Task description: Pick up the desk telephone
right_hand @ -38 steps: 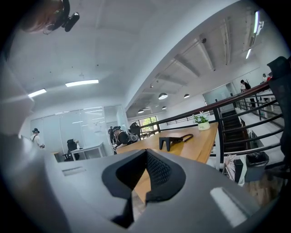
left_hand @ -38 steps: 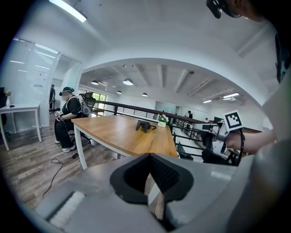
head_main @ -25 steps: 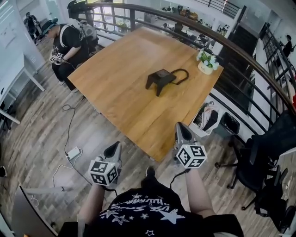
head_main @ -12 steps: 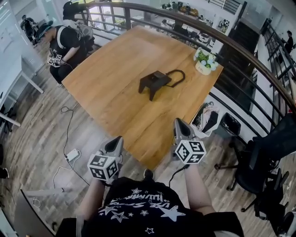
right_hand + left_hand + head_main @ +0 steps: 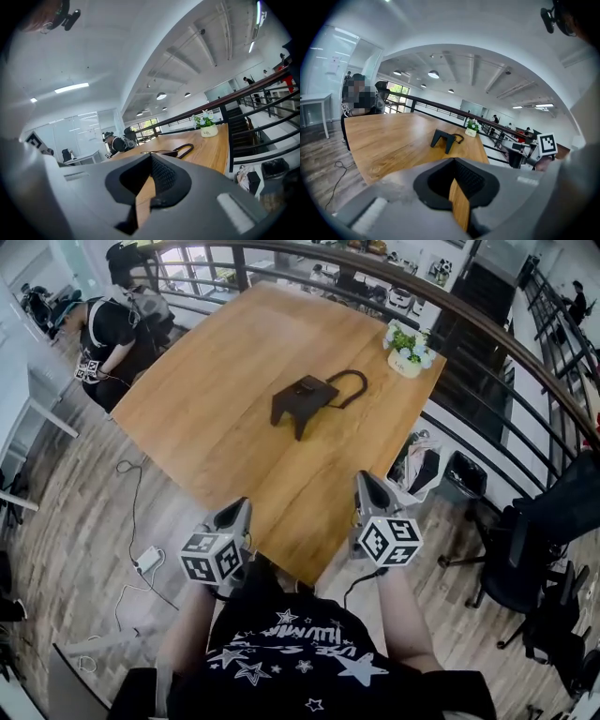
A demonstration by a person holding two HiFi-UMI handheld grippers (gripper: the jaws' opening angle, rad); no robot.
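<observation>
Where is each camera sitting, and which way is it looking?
Head view: on the person's head, facing steeply down at the wooden table and telephone; shows both forearms, the left claw and right claw.
Left gripper view: rides the left claw, facing across the table toward the telephone; shows its shut jaws.
Right gripper view: rides the right claw, facing along the table toward the flower pot; shows its shut jaws.
Shared: both gripper views catch the telephone and flower pot.
</observation>
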